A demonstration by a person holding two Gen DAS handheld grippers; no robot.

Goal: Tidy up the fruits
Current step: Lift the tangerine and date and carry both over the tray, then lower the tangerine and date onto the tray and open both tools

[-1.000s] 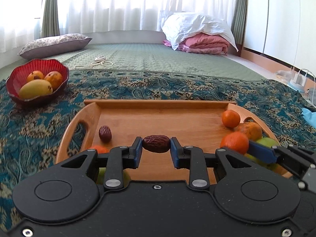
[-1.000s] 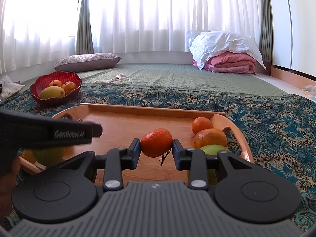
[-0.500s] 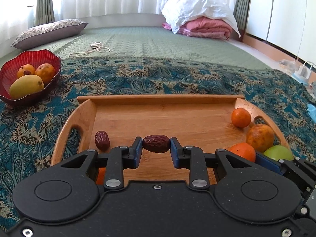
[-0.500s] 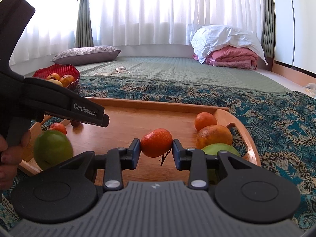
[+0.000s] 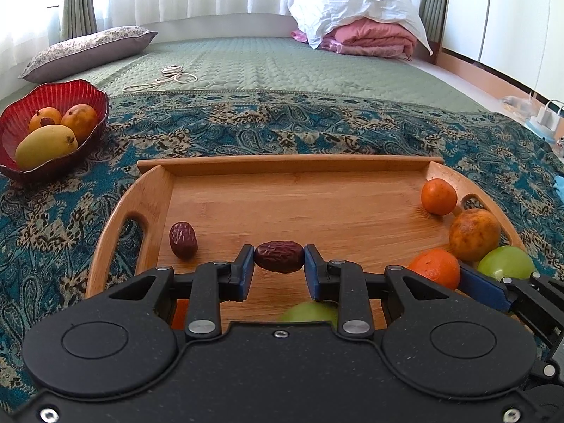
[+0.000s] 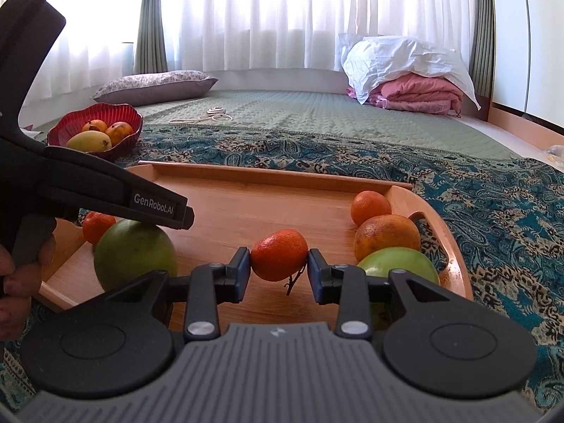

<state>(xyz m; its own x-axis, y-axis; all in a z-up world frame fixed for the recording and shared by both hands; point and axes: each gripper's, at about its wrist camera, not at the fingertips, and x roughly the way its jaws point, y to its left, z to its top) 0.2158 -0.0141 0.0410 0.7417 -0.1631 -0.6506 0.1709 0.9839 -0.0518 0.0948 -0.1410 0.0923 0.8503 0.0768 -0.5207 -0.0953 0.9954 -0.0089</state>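
My left gripper (image 5: 279, 262) is shut on a dark red date (image 5: 279, 256), held just above the wooden tray (image 5: 292, 165). A second date (image 5: 183, 240) lies at the tray's left. My right gripper (image 6: 278, 264) is shut on a small tangerine (image 6: 278, 254) with a stem, over the tray (image 6: 275, 174). At the tray's right lie a tangerine (image 6: 370, 207), a mottled orange (image 6: 386, 237) and a green apple (image 6: 400, 264). Another green apple (image 6: 134, 253) and a tangerine (image 6: 97, 225) sit at its left, under the left gripper's body (image 6: 105, 190).
A red bowl (image 5: 75, 91) with a mango and two orange fruits stands far left on the patterned blue cloth (image 5: 317, 127). Behind it lie a green quilted mat, a pillow (image 5: 88, 49), a coiled white cord (image 5: 172, 75) and folded bedding (image 5: 359, 17).
Both grippers have risen and tipped down, still holding their fruit. In the right wrist view the left gripper has lifted, uncovering the green apple and tangerine at the tray's left.
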